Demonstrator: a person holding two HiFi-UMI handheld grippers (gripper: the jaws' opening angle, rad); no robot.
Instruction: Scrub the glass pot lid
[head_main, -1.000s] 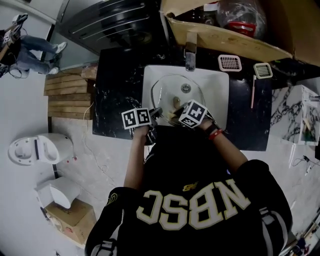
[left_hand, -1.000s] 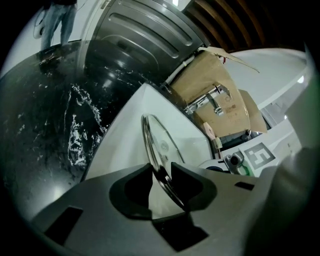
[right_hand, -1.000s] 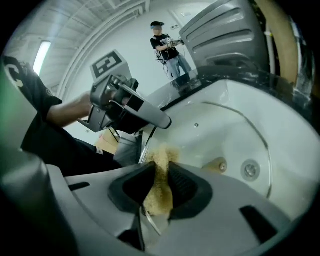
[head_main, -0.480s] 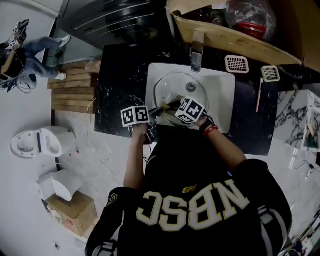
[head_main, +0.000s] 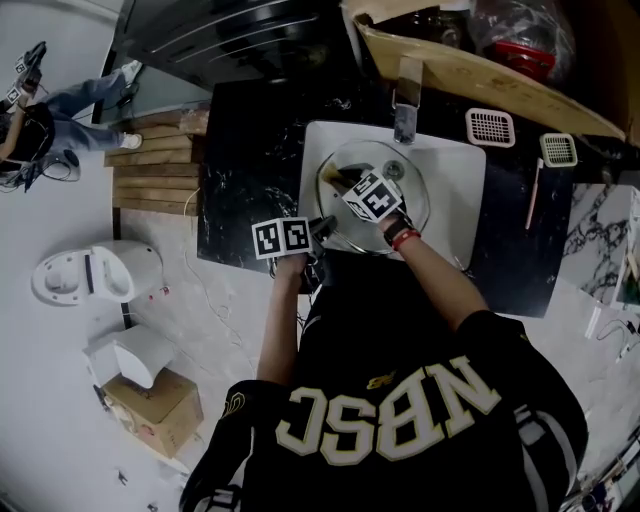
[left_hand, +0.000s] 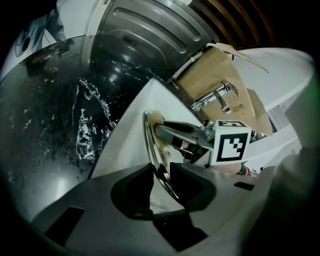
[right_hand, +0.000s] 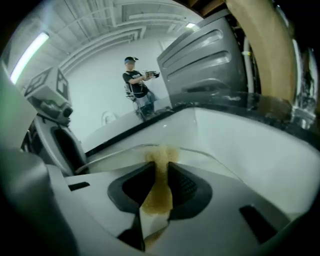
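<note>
The glass pot lid (head_main: 400, 180) stands tilted in the white sink (head_main: 465, 200). My left gripper (head_main: 325, 226) is shut on its near left rim; in the left gripper view the metal rim (left_hand: 150, 137) runs between the two jaws of the left gripper (left_hand: 162, 177). My right gripper (head_main: 345, 180) reaches over the lid, shut on a thin yellow-brown sponge (right_hand: 159, 187). The sponge's tip presses on the lid's edge (right_hand: 210, 155). The right gripper's marker cube (left_hand: 230, 142) shows beside the lid in the left gripper view.
A faucet (head_main: 405, 105) stands at the sink's far side. Black marble counter (head_main: 250, 170) surrounds the sink. Two small grated dishes (head_main: 490, 127) (head_main: 558, 149) and a brush (head_main: 531, 195) lie at the right. A cardboard box (head_main: 480, 70) overhangs at the back. A person (right_hand: 136, 85) stands far off.
The right gripper has slid the sponge from the lid's near edge toward its far left part. The left gripper has stayed on the rim.
</note>
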